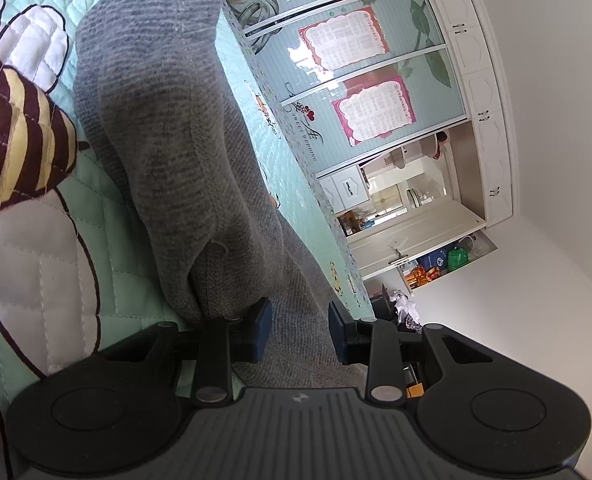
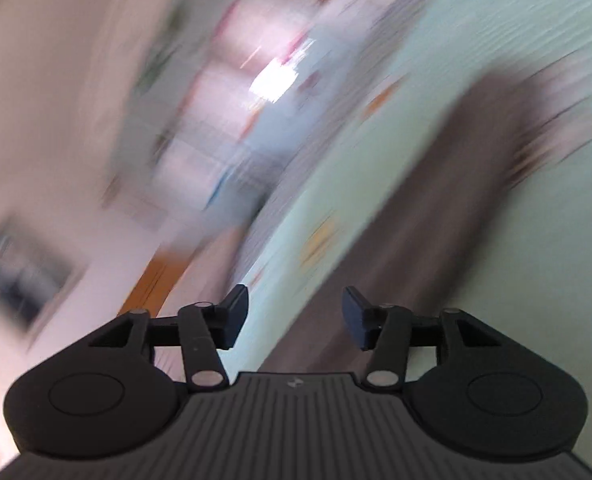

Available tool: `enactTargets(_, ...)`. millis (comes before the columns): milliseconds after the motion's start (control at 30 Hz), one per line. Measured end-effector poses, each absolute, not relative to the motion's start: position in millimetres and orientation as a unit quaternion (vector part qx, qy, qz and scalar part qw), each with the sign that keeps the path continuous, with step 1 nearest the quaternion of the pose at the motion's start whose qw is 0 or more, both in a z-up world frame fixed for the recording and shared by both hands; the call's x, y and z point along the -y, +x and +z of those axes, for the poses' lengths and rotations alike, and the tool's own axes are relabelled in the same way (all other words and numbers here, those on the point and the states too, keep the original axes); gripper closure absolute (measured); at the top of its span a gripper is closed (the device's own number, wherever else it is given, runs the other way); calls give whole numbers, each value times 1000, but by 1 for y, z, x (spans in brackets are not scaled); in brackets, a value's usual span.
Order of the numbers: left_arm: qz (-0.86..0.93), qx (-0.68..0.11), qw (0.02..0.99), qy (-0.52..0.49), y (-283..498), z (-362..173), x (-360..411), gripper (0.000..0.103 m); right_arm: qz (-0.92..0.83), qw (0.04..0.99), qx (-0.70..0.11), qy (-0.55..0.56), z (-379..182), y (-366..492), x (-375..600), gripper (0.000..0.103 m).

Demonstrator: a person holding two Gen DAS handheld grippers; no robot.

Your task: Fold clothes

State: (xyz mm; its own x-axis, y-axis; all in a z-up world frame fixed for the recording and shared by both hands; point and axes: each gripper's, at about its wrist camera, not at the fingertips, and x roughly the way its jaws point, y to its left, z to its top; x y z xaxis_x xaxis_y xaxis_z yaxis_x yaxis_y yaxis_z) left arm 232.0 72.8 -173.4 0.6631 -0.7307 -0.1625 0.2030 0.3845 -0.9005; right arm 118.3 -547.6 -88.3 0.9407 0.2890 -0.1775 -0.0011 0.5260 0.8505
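A grey knitted garment (image 1: pixel 164 128) lies bunched along the mint quilted bedspread (image 1: pixel 108 248), reaching from the far end of the bed down to my left gripper (image 1: pixel 299 330). That gripper is open, its jaws apart over a flat part of the grey cloth, with a raised fold beside its left finger (image 1: pixel 260 330). In the right wrist view, heavily blurred, my right gripper (image 2: pixel 296 318) is open and empty above the bed, with a dark grey-brown strip of the garment (image 2: pixel 436 208) ahead and to its right.
The bedspread carries a striped bee appliqué (image 1: pixel 16 136) and white quilted patches (image 1: pixel 28 264). The bed's edge (image 1: pixel 296 168) runs diagonally; beyond it stand sliding wardrobe doors with pink posters (image 1: pixel 372 114), an open white door (image 1: pixel 412 236) and floor clutter (image 1: pixel 404 308).
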Motion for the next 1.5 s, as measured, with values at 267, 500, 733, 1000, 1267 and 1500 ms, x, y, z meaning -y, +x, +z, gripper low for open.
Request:
enactTargets(267,-317,-276,772,-476,229,-169,-72,58,214,870,-300,328,-78,206,366,38)
enactTargets(500,-337,-266,761,-486,226,-171,-72,46,201,887,-291,297,-64,201,366,39)
enactTargets(733,-347,-258,752,-497,224,-175,-72,40,198,933,-286,-98,-21,239,287,33)
enactTargets(1000,-348,-264,747,-502,226,-176,-71,39,265,868,-308,-287,-62,266,247,35)
enactTargets(1267,-347,-271,749,-495,231,-172,-66,39,246,851,-346,-310,-59,309,251,94)
enactTargets(1500,-346,-272,747,-498,231,-172,-67,39,232,897,-304,-221,-31,292,250,84)
